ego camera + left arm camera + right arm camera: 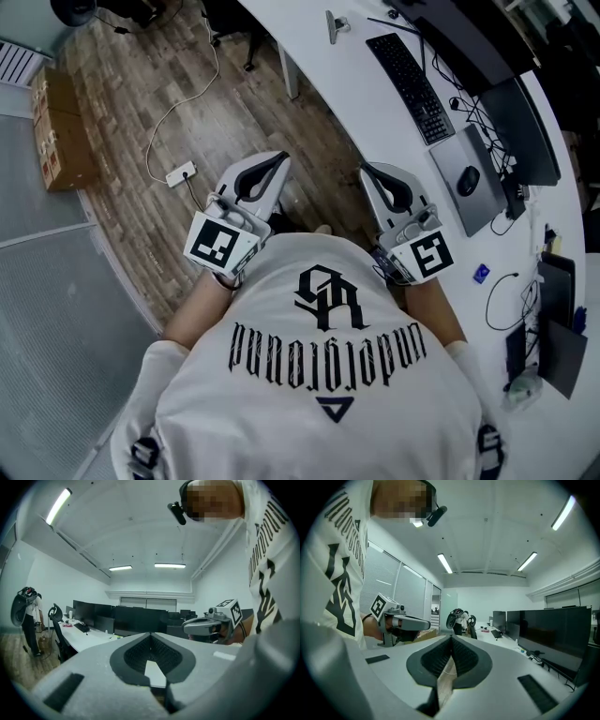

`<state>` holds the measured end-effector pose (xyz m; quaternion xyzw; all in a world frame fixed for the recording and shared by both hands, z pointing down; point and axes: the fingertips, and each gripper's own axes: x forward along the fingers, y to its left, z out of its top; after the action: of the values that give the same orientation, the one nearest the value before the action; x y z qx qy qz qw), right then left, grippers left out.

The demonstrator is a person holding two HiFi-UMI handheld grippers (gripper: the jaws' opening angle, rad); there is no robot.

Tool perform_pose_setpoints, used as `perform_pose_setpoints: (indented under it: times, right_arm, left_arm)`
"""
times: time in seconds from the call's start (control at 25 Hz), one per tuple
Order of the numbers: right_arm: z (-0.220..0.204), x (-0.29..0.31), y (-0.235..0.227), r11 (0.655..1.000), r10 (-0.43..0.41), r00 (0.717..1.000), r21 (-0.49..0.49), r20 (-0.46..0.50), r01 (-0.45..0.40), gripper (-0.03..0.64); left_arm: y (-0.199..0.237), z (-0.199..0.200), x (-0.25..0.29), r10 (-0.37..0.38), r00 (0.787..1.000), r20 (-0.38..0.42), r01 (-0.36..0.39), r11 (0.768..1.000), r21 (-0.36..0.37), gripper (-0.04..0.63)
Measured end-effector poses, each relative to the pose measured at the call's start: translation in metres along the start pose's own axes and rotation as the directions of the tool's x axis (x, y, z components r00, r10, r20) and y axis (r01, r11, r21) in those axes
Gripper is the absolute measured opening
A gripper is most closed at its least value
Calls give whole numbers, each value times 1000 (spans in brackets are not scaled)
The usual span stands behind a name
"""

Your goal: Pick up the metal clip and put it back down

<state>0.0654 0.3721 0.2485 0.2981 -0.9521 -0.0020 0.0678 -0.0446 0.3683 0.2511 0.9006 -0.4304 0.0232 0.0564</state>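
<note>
A: Where is the metal clip (335, 25)?

B: On the white desk (347, 103), close to its curved edge. In the head view it lies just left of the far end of the black keyboard (411, 84), on bare desktop. It is too small there for me to tell how it is turned.

A: And the 2 grippers?

B: Both are held close in front of the person's white shirt (319, 375), side by side and about level. The left gripper (277, 159) hangs over the wood floor (141, 84). The right gripper (368, 172) is at the desk's edge. The clip is well apart from both, far ahead of their tips and roughly between the 2 lines along which they point.

A: How do the jaws stand?

B: In the left gripper view, the left gripper (151, 634) has its tips pressed together. Behind them is only the dark ribbed hollow, and it is empty. The right gripper (451, 637) looks the same in its own view: tips together, pinching nothing.

A: Does either gripper camera catch the clip?

B: I cannot pick it out in either. The left gripper view shows the other gripper's marker cube (230, 610) off to the side. The right gripper view shows a row of dark monitors (553, 630) along 1 long desk.
</note>
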Motion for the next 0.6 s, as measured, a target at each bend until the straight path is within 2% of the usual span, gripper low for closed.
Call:
perform_pose_setpoints:
  times: [0.6]
  right_arm:
    - [20, 143, 14, 998, -68, 997, 9, -32, 68, 6]
  left_arm:
    - [143, 12, -21, -88, 996, 9, 88, 996, -6, 12]
